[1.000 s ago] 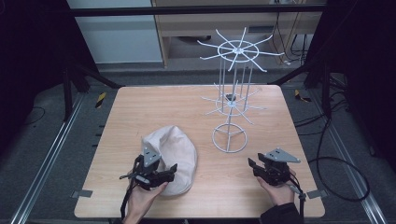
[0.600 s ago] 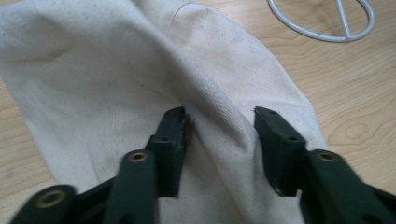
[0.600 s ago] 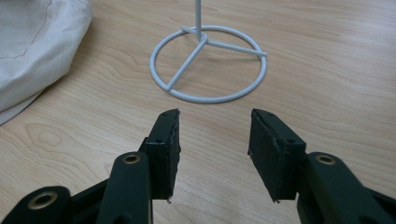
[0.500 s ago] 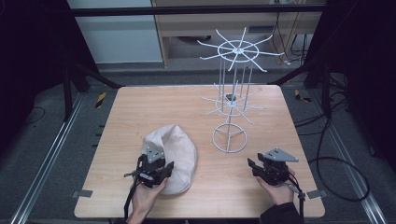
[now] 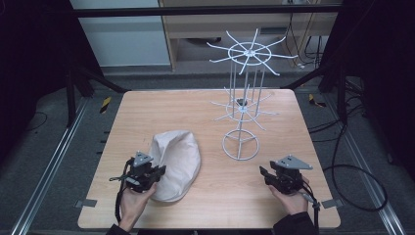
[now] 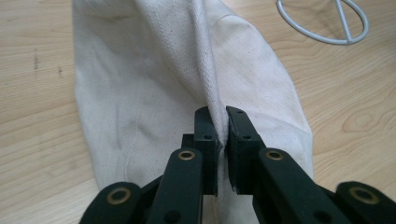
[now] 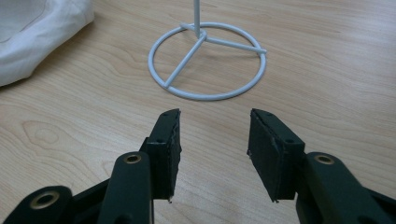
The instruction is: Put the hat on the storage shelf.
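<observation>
Cream cloth cap (image 6: 154,79), seam ridge pinched (left tongs (image 6: 217,140))

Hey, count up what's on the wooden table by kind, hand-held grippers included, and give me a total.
Cream cloth hat: 1
White wire display rack: 1
Black hand-held gripper: 2, left hand-held gripper pinching the hat, right hand-held gripper open
Total: 4

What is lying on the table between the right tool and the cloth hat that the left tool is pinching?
Nothing: in the high view, bare wood separates the right tool from the cloth hat. The wire rack stands farther back, beside that stretch. The left tool pinches a fold.
</observation>
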{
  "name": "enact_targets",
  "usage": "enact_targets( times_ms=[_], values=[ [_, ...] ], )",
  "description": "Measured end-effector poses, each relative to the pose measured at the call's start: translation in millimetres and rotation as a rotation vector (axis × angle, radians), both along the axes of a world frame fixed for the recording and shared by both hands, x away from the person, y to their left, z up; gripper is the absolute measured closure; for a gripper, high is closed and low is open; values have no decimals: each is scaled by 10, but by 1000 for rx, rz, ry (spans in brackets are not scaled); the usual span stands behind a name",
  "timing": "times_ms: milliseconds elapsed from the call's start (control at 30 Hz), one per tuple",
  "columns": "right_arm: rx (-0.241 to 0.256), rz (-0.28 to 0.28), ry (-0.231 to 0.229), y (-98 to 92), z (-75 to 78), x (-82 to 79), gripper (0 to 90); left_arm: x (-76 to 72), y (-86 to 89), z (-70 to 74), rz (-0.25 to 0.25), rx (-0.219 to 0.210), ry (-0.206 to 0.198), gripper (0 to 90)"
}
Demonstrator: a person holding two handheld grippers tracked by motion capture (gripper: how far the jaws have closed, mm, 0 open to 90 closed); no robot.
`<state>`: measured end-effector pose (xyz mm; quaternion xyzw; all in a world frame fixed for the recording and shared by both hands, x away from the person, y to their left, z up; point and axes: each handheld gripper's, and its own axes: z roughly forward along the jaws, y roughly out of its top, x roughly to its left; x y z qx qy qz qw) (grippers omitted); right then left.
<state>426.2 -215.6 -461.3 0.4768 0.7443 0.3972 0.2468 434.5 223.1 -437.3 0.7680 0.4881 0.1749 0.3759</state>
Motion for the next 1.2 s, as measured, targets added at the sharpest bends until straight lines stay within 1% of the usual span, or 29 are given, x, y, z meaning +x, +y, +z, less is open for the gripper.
enact_targets(
  times_ms=[33, 100, 167, 267, 333, 400, 433, 467, 500, 567, 600, 633, 667, 733, 800, 900, 933, 1000, 1100, 1200],
  values=[
    [0, 0, -1, -4, 1, 0, 540, -2, 54, 8, -8, -4, 1, 835],
    [3, -2, -1, -7, 2, -1, 541, -4, 128, 21, -18, 2, -6, 835],
    [1, -2, -1, -7, 0, 0, 541, -8, 180, 35, -31, 25, -18, 834],
    [-1, 2, 0, -2, -3, 1, 541, -1, 212, 37, -34, 41, -24, 832],
    [-1, 1, 2, 0, -5, 1, 542, 12, 222, 23, -38, 56, -21, 824],
    [1, 0, 5, 4, -9, -1, 541, 21, 217, 4, -38, 66, -31, 769],
    [2, 1, 6, 7, -11, -2, 541, 21, 215, 7, -35, 66, -33, 740],
    [1, 3, 6, 9, -12, -3, 541, 16, 214, 18, -30, 56, -43, 714],
    [-2, 6, 4, 9, -13, -2, 541, 9, 219, 42, -32, 56, -50, 673],
    [0, 4, 5, 10, -12, -4, 540, -5, 220, 93, -19, 53, -70, 597],
    [1, 3, 6, 8, -11, -4, 539, -4, 225, 122, -16, 46, -73, 554],
    [2, 0, 6, 5, -11, -3, 539, 0, 229, 151, -15, 40, -69, 530],
    [2, 1, 5, -1, -12, 0, 538, 10, 231, 177, -8, 43, -72, 512],
    [2, 1, 6, -7, -12, 3, 537, 52, 231, 215, 0, 40, -66, 476],
    [4, 1, 8, -9, -11, 4, 536, 126, 226, 242, 14, 38, -56, 451],
    [3, 3, 10, -14, -14, 9, 535, 230, 204, 265, 23, 35, -50, 442],
    [3, 3, 12, -16, -16, 13, 534, 252, 192, 267, 25, 41, -48, 441],
    [0, -1, 14, -17, -19, 17, 534, 315, 162, 261, 29, 50, -44, 442],
    [2, -4, 18, -18, -20, 18, 533, 398, 157, 243, 42, 50, -40, 447],
    [4, -4, 15, -26, -11, 18, 534, 491, 165, 192, 64, 56, -15, 465]
  ],
)
